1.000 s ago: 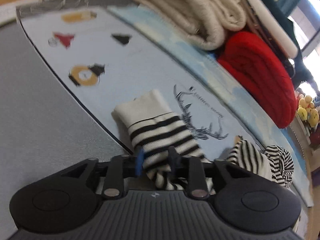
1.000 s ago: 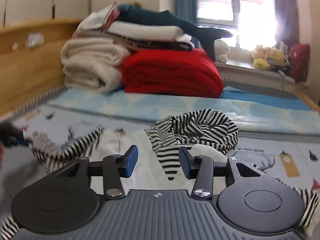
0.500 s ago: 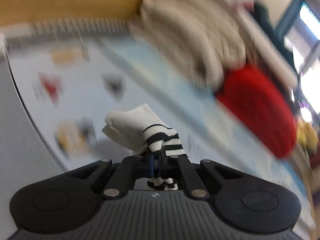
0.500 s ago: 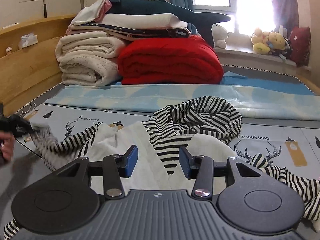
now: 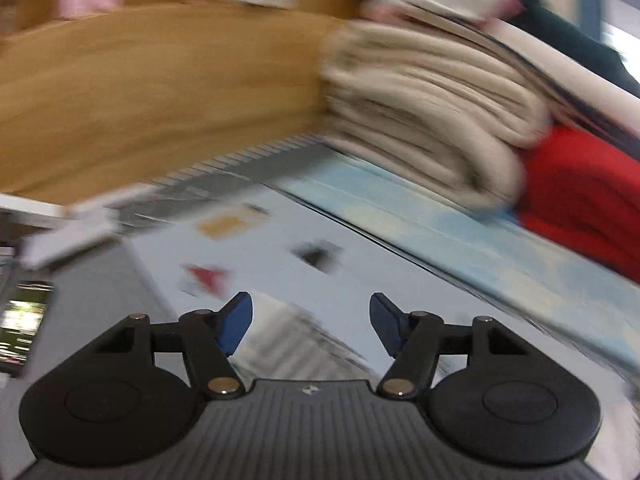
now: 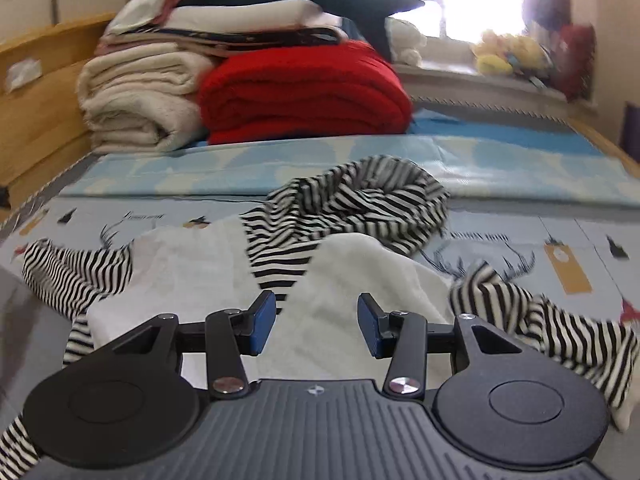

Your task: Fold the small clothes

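Striped garment spread on bed sheet, left tool and right tool both released.

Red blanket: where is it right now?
In the right wrist view the red blanket sits folded at the far end of the bed, centre-left, right of the cream blanket and below the stacked linens. Left wrist view shows it at the right edge.

1. Left tongs: matte black body with a ribbed grey-black top plate that bears a small white emblem.
2. Either side of that emblem: a round black disc housing, black link arms, silver screws at the pivots.
3. Fingers carry blue pads.
4. Right tongs: same build, same colours.
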A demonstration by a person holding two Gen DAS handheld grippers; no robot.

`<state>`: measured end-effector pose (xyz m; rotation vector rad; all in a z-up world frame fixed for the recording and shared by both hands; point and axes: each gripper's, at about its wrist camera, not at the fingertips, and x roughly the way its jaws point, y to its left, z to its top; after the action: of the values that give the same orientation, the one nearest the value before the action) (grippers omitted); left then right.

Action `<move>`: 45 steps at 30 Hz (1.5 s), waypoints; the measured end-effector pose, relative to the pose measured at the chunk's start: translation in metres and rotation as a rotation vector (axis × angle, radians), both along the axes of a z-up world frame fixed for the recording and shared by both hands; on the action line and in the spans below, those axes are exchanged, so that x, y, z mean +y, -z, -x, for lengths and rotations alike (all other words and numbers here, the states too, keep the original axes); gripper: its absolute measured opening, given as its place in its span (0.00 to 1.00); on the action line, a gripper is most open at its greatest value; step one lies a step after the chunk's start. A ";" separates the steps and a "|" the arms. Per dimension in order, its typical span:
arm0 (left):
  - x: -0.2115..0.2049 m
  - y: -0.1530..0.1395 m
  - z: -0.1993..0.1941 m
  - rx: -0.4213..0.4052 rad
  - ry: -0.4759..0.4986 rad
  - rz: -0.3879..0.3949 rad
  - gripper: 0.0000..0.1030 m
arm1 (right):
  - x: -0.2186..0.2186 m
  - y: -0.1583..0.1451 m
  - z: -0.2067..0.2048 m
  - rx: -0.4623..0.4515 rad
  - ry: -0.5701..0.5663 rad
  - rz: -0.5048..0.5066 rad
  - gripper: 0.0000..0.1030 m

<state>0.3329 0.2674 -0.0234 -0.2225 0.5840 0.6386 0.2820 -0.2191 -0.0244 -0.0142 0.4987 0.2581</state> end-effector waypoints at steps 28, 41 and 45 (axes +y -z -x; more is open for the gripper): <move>-0.297 0.007 0.054 0.230 0.587 0.079 0.48 | -0.317 0.039 0.014 0.181 0.646 -0.371 0.38; -0.282 0.017 0.026 0.242 0.559 0.054 0.48 | -0.273 0.080 -0.061 0.356 0.610 -0.232 0.32; -0.276 0.013 0.021 0.238 0.530 0.074 0.48 | -0.276 0.067 -0.070 0.286 0.636 -0.123 0.03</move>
<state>0.3118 -0.0086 -0.0363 -0.0538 0.8580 0.1290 0.3524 -0.4946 -0.0918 0.3012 0.7425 -0.3382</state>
